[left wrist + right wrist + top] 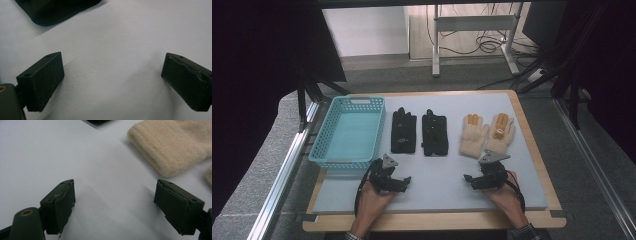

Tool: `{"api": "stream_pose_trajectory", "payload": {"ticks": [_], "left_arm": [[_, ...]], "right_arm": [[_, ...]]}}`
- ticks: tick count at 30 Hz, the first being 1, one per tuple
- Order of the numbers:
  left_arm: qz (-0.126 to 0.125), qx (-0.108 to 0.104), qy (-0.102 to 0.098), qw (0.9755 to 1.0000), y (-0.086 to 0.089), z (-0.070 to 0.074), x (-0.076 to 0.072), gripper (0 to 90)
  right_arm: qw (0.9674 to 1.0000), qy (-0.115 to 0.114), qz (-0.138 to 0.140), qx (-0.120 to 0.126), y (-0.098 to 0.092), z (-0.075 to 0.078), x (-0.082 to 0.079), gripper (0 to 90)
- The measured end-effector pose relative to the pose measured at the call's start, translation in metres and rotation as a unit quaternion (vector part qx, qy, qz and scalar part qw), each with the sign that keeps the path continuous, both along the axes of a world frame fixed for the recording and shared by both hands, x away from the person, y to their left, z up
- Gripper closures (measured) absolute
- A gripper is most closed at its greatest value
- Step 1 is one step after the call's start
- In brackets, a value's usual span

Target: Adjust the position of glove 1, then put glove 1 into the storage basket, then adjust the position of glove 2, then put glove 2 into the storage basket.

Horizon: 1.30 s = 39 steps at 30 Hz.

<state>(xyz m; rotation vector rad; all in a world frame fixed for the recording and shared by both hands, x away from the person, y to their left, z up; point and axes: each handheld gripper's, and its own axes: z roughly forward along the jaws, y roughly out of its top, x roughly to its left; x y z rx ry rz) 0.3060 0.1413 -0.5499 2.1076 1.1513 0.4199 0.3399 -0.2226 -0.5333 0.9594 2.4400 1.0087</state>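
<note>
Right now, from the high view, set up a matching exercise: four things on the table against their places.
Things:
1. basket
2. black gloves
3. cream gloves
4. right gripper

Places:
A. near edge, below the cream gloves
B. far left of the mat
C. right of the black gloves
D. just right of the basket

Pairs: 1-B, 2-D, 3-C, 4-A

My left tongs (388, 176): black, grey three-cornered plate on top. My right tongs (488, 176): black, same grey plate. Pale grey-blue mat (437, 170) covers light wooden worktop (537, 155). Turquoise plastic lattice basket (324, 131): one colour all over. Pair of black fabric gloves (404, 131): small pale marks. Pair of cream fuzzy knit gloves (474, 136): orange patches at fingers.
</note>
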Motion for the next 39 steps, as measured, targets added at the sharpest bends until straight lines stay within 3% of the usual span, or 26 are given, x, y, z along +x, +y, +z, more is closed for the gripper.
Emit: {"api": "stream_pose_trajectory", "payload": {"ticks": [33, 39], "left_arm": [[0.0, -0.001, 0.0, 1.0, 0.0003, 0.0, 0.0001, 4.9], [0.0, -0.001, 0.0, 1.0, 0.0003, -0.0001, 0.0001, 4.9]], "right_arm": [[1.0, 0.002, -0.006, 0.001, 0.0008, 0.0014, -0.0002, 17.9], [0.9999, 0.007, -0.004, 0.013, 0.0018, 0.005, 0.0006, 19.5]]}}
